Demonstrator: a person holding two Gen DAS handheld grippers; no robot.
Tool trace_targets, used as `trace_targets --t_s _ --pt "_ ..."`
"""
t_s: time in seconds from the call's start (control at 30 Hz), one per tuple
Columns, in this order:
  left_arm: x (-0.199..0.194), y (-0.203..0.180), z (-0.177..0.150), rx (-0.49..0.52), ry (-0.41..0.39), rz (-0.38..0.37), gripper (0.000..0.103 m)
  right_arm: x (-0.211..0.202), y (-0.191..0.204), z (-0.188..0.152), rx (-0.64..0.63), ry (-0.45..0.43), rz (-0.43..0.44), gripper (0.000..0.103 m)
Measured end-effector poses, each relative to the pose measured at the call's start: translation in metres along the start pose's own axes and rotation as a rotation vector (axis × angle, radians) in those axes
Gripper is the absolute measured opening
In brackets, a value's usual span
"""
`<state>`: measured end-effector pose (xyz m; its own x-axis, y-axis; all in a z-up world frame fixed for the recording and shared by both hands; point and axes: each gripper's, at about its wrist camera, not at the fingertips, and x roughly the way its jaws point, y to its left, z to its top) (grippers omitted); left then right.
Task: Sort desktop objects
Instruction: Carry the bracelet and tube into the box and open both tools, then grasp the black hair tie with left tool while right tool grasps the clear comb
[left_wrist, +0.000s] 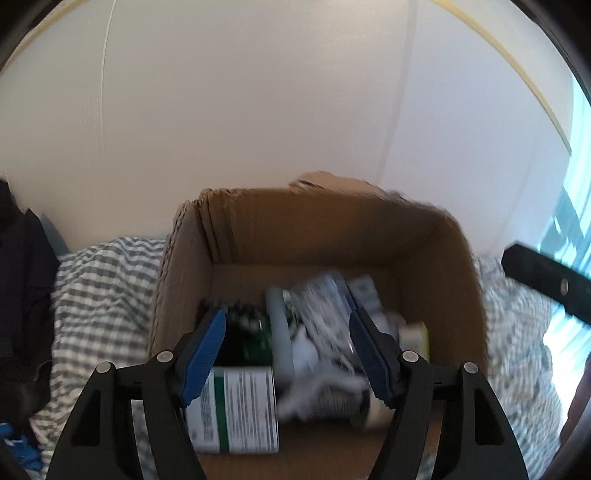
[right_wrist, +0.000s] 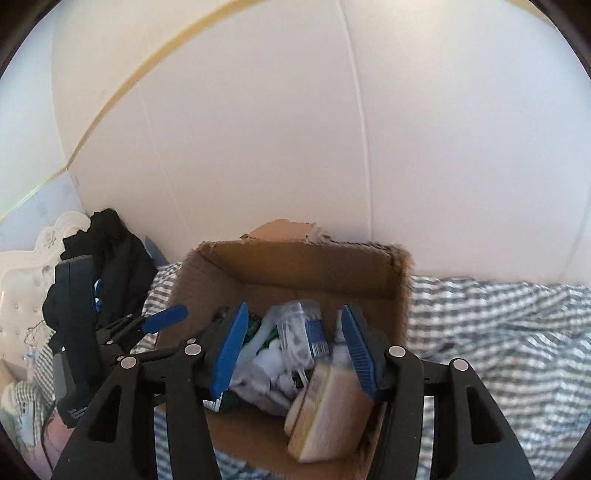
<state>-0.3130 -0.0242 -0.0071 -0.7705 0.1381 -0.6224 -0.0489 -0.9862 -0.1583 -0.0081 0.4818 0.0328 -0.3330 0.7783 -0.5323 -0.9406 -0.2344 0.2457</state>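
We hang over the checked bedcover (right_wrist: 498, 332), where the open cardboard box (left_wrist: 314, 229) sits as the collecting bin, already heaped with packets. Our left gripper (left_wrist: 288, 354) spreads wide above it, pads touching nothing; the white-and-green carton (left_wrist: 236, 410) lies inside, blurred. Our right gripper (right_wrist: 291, 350) gapes too, and the pale yellow-edged box (right_wrist: 328, 410) tilts below its pads, likely just let go to drop in.
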Motion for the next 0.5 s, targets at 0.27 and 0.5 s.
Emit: trace_targets --t_s 0.27,0.5 --pt "-0.06 -0.039 -0.064 0.097 0.048 0.014 0.087 -0.053 -0.018 -0.061 0.004 0.06 -0.101 0.062" --pt "-0.048 -0.063 -0.151 0.151 0.158 0.007 0.087 -0.055 -0.026 -0.118 0.036 0.105 -0.134 0.067"
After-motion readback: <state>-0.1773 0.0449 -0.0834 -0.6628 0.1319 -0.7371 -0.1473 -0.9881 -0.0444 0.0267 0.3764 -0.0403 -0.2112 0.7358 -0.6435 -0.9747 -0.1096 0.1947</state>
